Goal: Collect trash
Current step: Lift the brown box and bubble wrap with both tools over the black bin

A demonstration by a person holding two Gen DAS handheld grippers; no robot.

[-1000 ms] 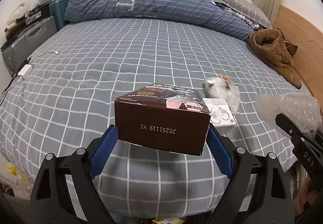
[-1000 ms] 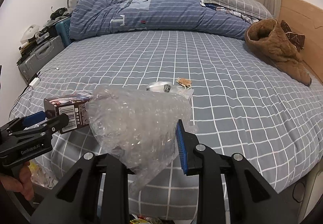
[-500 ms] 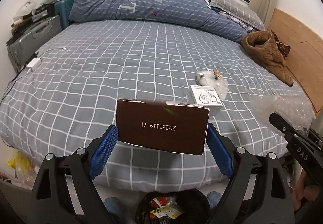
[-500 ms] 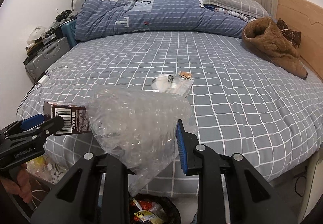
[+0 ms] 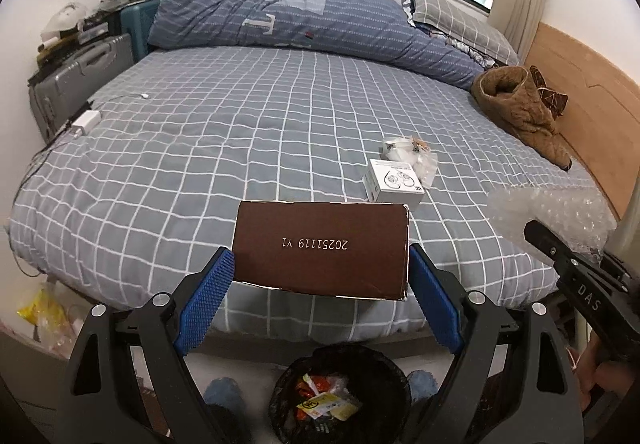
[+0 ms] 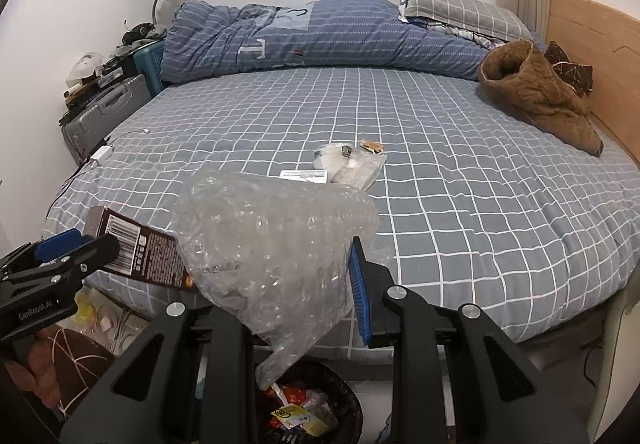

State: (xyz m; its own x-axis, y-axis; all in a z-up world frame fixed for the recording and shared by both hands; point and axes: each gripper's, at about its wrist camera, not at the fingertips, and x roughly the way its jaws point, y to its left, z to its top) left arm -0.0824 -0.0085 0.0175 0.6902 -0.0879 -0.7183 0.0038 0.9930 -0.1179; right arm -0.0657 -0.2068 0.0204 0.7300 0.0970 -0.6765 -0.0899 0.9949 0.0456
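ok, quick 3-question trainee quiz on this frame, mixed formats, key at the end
1. True or false: the left gripper is clamped on the brown box.
2. What does the right gripper hold? A) white earbud box B) bubble wrap C) brown jacket
3. Fill in: on the floor below both grippers stands a black ____ with wrappers already in it.

Key:
1. True: both blue pads press on the box's ends.
2. B: bubble wrap; the white earbud box lies on the bed.
3. Trash bin.
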